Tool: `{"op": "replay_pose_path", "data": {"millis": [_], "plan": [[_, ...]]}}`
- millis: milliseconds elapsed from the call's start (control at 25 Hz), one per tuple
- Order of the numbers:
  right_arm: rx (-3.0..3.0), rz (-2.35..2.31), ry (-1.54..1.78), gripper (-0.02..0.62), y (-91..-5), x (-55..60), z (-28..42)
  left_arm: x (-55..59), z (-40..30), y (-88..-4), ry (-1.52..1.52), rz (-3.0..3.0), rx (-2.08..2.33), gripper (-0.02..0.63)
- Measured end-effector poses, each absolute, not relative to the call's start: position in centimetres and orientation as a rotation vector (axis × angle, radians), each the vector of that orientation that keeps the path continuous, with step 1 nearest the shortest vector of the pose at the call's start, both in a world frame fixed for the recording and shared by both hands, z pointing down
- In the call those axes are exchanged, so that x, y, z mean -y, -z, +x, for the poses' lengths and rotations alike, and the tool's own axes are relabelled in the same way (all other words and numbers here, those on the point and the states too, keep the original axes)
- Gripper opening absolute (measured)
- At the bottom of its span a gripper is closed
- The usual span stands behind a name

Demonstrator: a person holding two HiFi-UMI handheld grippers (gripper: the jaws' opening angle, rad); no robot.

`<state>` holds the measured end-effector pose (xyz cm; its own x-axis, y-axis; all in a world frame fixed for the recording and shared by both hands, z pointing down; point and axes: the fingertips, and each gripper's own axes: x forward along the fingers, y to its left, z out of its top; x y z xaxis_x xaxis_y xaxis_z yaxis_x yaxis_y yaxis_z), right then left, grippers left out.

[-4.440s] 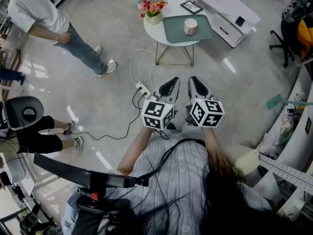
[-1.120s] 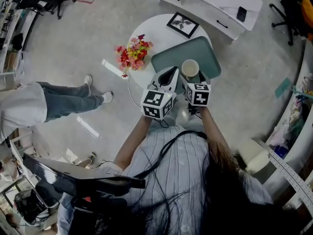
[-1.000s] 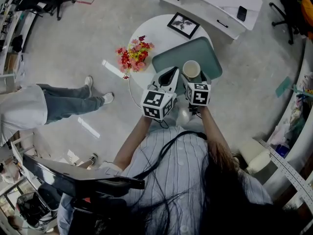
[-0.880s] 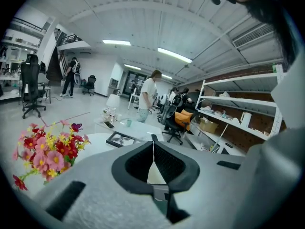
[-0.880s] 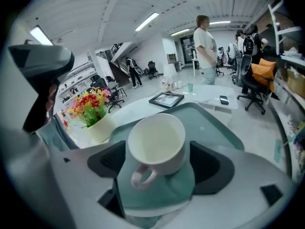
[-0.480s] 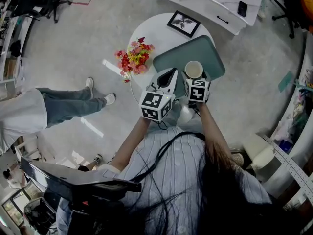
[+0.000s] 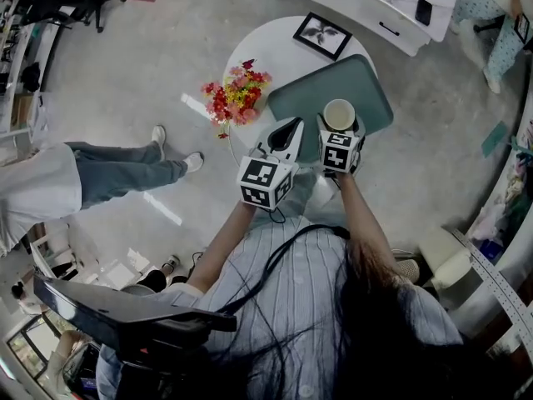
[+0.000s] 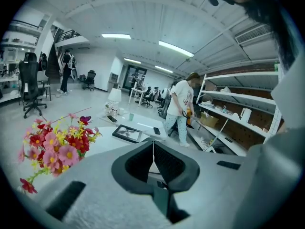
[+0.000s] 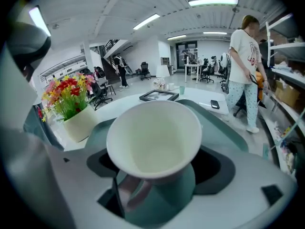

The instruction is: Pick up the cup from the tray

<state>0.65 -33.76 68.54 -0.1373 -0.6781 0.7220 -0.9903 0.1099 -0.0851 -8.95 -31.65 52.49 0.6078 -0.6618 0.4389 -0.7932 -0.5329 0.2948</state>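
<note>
A white cup with a handle stands on the teal tray on the round white table. My right gripper is open, with one jaw on each side of the cup's lower part. In the right gripper view the cup fills the gap of that gripper, its handle turned toward the camera; I cannot see contact. The left gripper hovers shut over the tray's near left corner. Its jaws meet in a thin line with nothing between them.
A pot of red and yellow flowers stands left of the tray and a framed picture lies behind it. A low white bench carries a phone. One person stands at the left, another walks at the far right.
Both grippers have come from well short of the table up to the tray. In the last second the right gripper slid forward until the cup stands between its jaws.
</note>
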Motion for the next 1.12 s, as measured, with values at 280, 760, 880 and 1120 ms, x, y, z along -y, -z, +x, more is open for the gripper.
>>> {"op": "replay_pose_path", "data": {"millis": [280, 760, 880, 1120], "plan": [[1.865, 1.655, -0.776, 0.405, -68.5, 34.4, 0.8, 31.0, -9.4, -53.0, -0.400, 2.361, 1.156, 0.015], [1.981, 1.556, -0.764, 0.407, -68.0, 34.2, 0.4, 29.9, -9.7, -52.9, -0.396, 2.346, 1.205, 0.015], [2.031, 1.559, -0.768, 0.407, -66.6, 34.3, 0.4, 29.7, -9.4, -52.7, -0.394, 2.344, 1.221, 0.015], [2.113, 1.548, -0.799, 0.405, -63.9, 33.4, 1.5, 28.9, -7.7, -52.0, -0.374, 2.343, 1.249, 0.015]]}}
